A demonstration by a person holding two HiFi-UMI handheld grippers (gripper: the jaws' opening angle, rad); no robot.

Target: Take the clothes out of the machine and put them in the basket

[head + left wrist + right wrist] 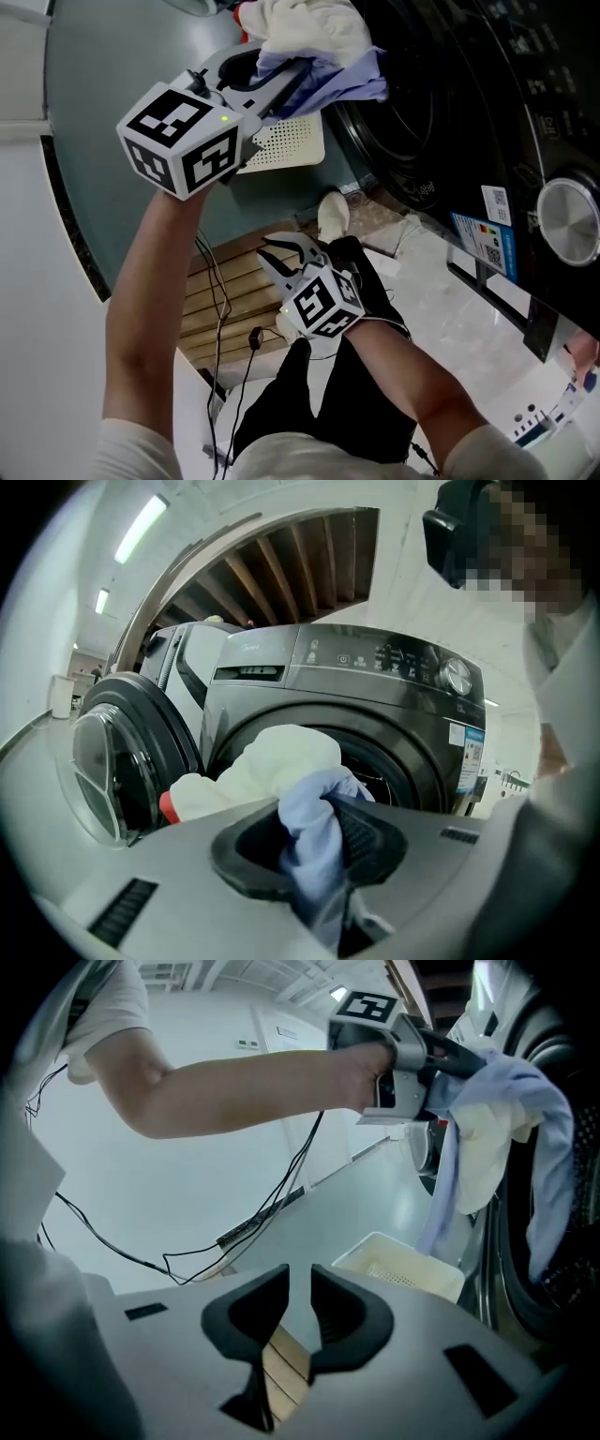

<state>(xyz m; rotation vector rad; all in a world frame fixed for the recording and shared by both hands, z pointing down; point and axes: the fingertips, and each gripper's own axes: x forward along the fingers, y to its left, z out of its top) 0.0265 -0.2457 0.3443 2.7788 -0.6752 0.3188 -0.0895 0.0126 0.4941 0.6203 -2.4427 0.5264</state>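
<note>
Pale blue cloth (314, 855) clamped tight between left claw (292, 77) pads. Cream cloth (309, 28) apparently just draped over it, not pinched.

Main risk: cream piece slipping off mid-swing and landing on the floor short of basket (286, 141). Second risk: hanging blue tail catching on drum mouth (412, 150), at 3 o'clock of the bundle.

Bundle at 1 o'clock off the left claw tips in head view; basket near 6 o'clock beneath.

Right claw (300, 1297) empty, jaws a slit apart, at 6 o'clock, well apart from the clothes. Free to steady the loose piece.
</note>
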